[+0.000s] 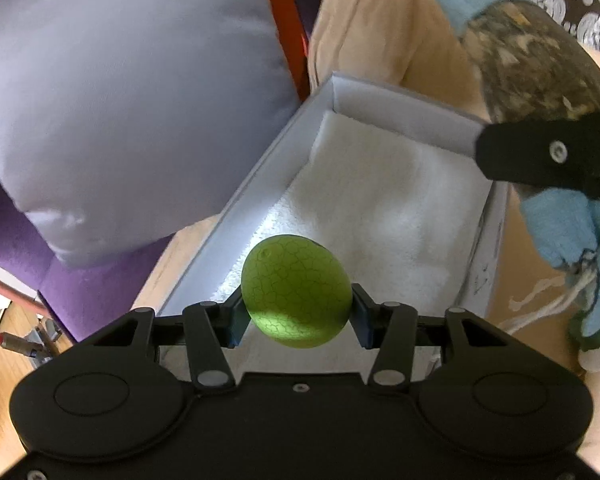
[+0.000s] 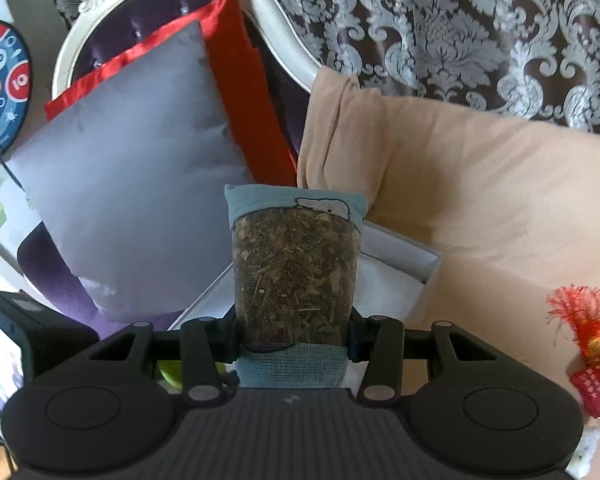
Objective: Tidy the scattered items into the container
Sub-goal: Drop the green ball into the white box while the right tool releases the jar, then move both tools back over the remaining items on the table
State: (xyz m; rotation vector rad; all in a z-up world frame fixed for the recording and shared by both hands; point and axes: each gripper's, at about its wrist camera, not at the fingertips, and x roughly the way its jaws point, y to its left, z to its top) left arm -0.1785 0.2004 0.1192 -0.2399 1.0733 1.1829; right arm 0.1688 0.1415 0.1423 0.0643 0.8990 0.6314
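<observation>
My left gripper [image 1: 296, 312] is shut on a lime-green egg-shaped ball [image 1: 296, 290] with a crackle pattern, held over the near end of an open white box [image 1: 260, 164] lined with white towel. My right gripper [image 2: 296, 332] is shut on a clear pouch of dried herbs with blue cloth ends [image 2: 296, 276]. That pouch [image 1: 536, 64] and the right gripper's finger [image 1: 540, 156] also show at the right edge of the left wrist view, above the box's far right corner. The box [image 2: 400, 264] lies behind the pouch in the right wrist view.
A grey cushion [image 1: 120, 100] on a purple chair stands left of the box, with a red cushion [image 2: 240, 92] behind it. A beige pillow [image 2: 480, 184] lies at the back right. A blue plush toy [image 1: 568, 232] lies right of the box, and an orange feather toy [image 2: 584, 320] further right.
</observation>
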